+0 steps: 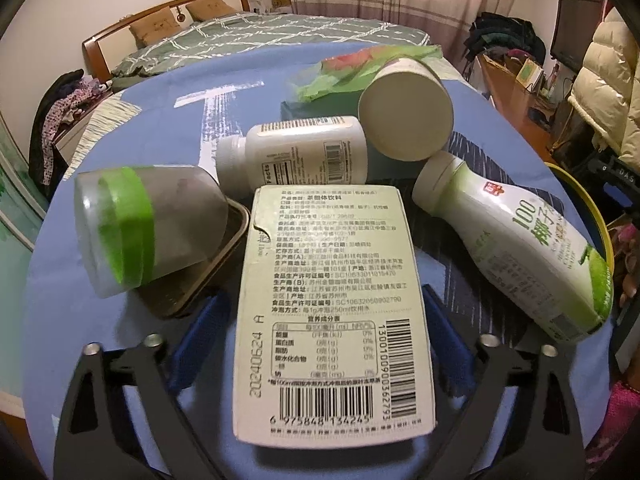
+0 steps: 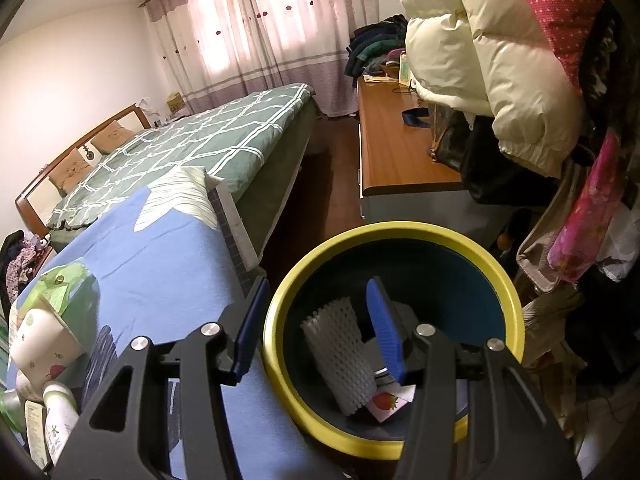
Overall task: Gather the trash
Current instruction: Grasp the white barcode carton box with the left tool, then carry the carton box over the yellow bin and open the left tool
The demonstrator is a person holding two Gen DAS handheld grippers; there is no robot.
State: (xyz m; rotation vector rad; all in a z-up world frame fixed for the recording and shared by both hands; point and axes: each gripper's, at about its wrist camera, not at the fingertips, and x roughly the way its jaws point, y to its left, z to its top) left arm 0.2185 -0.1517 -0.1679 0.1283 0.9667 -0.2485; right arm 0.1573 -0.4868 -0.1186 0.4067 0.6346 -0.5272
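Both jaws of the left gripper (image 1: 320,320) straddle the pale printed carton (image 1: 328,304), unclamped; next, squeeze, then carry toward the yellow-rimmed bin (image 2: 394,236) at three o'clock.

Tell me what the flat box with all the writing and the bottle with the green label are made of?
The box looks like thin matte cardboard: a small tear shows on its left edge and the printing looks dull. The bottle seems to be smooth white plastic with a slightly shiny printed wrap, though that is judged from its look alone.
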